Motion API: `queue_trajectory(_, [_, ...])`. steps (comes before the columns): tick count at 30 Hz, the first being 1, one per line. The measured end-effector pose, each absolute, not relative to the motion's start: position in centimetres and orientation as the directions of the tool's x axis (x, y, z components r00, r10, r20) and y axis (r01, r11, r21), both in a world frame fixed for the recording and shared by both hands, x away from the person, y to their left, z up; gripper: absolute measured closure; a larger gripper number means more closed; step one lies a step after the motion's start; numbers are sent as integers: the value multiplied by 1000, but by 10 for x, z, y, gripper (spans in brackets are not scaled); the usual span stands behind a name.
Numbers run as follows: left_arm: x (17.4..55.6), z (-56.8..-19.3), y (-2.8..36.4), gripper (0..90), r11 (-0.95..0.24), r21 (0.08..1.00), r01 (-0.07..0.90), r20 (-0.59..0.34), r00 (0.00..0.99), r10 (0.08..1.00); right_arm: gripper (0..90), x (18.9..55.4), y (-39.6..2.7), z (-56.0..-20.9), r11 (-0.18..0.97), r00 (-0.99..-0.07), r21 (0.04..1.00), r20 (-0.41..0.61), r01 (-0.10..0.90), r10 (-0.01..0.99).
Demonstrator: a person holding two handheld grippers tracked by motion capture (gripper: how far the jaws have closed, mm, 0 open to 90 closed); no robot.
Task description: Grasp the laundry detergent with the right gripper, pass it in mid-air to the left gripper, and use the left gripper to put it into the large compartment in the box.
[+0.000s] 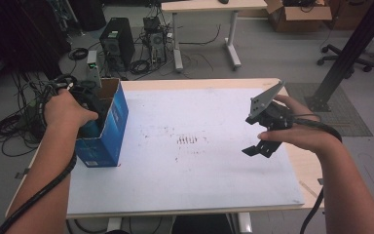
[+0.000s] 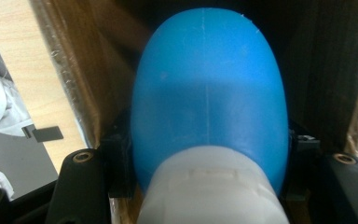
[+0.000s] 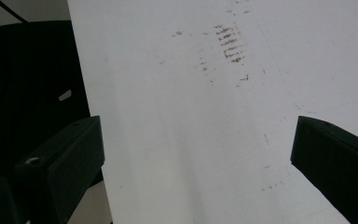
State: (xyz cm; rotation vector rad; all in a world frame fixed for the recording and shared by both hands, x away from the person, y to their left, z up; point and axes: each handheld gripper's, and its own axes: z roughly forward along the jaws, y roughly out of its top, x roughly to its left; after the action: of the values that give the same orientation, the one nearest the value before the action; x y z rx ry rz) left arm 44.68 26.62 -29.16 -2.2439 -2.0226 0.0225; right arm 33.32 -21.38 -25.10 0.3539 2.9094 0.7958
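blue cardboard box (image 1: 108,127) stands open-topped at the counter's (image 1: 195,185) nine o'clock edge, and the left hand (image 1: 65,111) reaches the left hand-held gripper (image 2: 208,154) down into it. in the left gripper view its jaws are clamped on a blue bottle (image 2: 208,93) with a white cap (image 2: 212,186), between the box's brown inner walls. over at three o'clock the right hand (image 1: 299,131) holds the right hand-held gripper (image 3: 196,154) above the scuffed white counter, jaws spread wide with nothing between them.
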Motion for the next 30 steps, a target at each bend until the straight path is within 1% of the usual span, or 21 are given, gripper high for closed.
queue_trajectory(14, [447, -295, 269, 377, -99, -97, 990, 55, 104, 993, 27, 333, -218, -253, 824, -963, 526, -33, 210, 267])
queue_trajectory(30, [445, -292, 270, 368, -104, -78, 992, 60, 109, 992, 28, 331, -221, -254, 819, -961, 531, -31, 216, 274])
